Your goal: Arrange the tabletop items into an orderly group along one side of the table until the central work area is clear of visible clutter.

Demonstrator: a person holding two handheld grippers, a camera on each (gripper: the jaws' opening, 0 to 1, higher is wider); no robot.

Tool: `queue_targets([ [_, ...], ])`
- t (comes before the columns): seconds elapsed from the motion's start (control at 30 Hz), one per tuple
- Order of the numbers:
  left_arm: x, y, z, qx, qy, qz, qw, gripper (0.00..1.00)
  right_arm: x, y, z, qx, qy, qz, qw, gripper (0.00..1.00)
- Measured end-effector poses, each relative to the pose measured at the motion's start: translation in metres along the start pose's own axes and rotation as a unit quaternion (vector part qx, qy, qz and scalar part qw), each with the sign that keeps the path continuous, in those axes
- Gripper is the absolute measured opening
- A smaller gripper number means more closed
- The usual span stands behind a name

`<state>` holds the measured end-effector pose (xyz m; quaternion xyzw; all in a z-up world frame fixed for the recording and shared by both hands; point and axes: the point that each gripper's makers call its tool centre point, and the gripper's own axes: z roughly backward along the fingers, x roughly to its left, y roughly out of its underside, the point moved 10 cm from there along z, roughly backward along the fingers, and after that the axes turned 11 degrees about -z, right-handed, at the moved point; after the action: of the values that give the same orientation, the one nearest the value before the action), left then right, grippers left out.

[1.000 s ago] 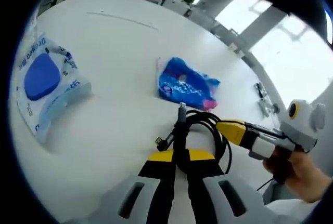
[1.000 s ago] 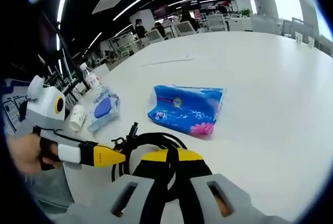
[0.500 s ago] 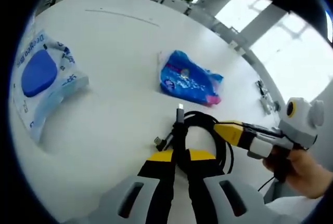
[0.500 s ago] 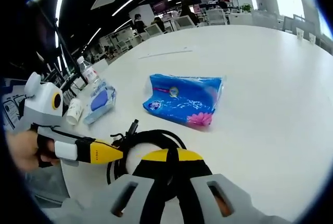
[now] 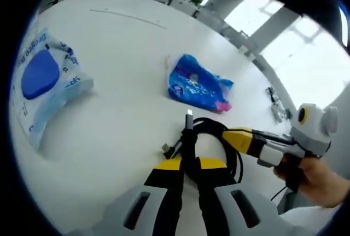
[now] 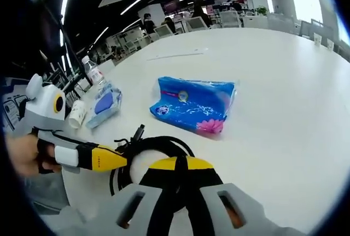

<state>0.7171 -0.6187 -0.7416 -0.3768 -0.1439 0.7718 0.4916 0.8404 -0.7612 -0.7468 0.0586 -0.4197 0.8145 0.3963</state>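
Observation:
A coiled black cable [image 5: 216, 137] lies on the white table [image 5: 126, 44] close in front of me. My left gripper [image 5: 187, 162] is shut on one side of the coil, with the cable's plug end sticking up past its jaws. My right gripper [image 6: 178, 162] is shut on the coil's [image 6: 156, 145] other side. Each gripper enters the other's view: the right gripper [image 5: 227, 134] from the right, the left gripper [image 6: 123, 161] from the left, yellow tips at the coil. Beyond the cable lies a blue tissue pack [image 5: 198, 85] [image 6: 192, 105].
A wet-wipes pack [image 5: 44, 85] [image 6: 104, 104] with a blue lid lies further off. Near it by the table edge are a water bottle [image 6: 93, 74] and a small white cup [image 6: 76, 114]. Small metal items [image 5: 276, 104] sit at the far edge. Chairs and people fill the background.
Both grippers stay shut on the cable. The views have drifted slightly; the packs on the table have not moved.

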Motion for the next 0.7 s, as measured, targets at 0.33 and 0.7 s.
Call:
queue_targets([
  [0.33,0.002,0.002,-0.003,-0.010,0.000,-0.010,0.9999,0.06,0.008,-0.001,0.002,0.004,0.011,0.011,0.9999,0.00],
  [0.7,-0.011,-0.004,0.002,-0.026,0.008,-0.070,0.9972,0.35,0.025,-0.010,0.012,-0.047,0.018,0.063,0.9968,0.41],
])
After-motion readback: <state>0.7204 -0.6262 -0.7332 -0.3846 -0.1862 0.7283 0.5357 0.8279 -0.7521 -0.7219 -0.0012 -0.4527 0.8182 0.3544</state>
